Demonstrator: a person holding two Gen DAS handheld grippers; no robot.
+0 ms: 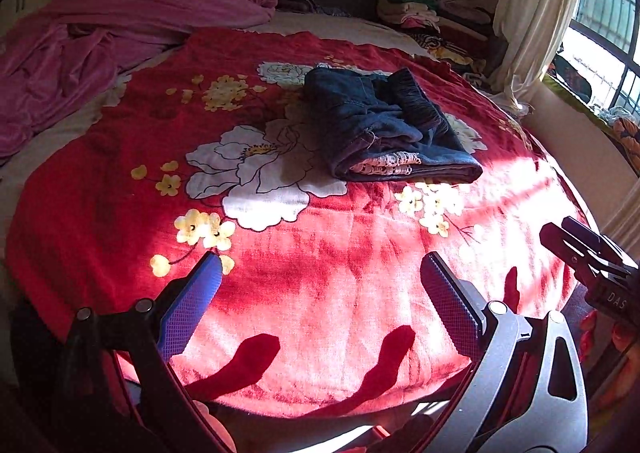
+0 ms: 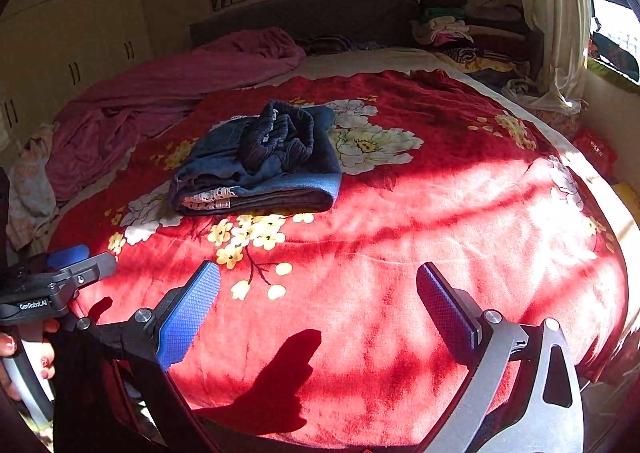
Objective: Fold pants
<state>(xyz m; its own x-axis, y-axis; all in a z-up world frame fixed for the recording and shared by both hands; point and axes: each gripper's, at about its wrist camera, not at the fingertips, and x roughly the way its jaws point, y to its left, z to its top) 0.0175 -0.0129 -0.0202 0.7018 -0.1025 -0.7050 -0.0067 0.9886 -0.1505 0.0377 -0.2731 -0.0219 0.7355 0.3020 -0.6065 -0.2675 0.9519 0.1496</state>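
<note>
1. The bed (image 1: 48,157) carried a red floral blanket (image 1: 320,293), sunlit along its near edge, with a pink sheet (image 1: 100,37) bunched at the far left.
2. The pants (image 1: 384,129) lay folded in a dark blue bundle on the blanket's middle, well apart from both tools.
3. Your left gripper (image 1: 320,305) hovered over the near edge, fingers spread wide, gripping nothing.
4. Your right gripper (image 2: 318,309) did likewise, fingers apart and empty.

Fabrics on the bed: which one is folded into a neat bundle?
The dark blue denim pants, folded on the red floral blanket. The pink sheet lies rumpled; the far clothes pile is jumbled.
</note>
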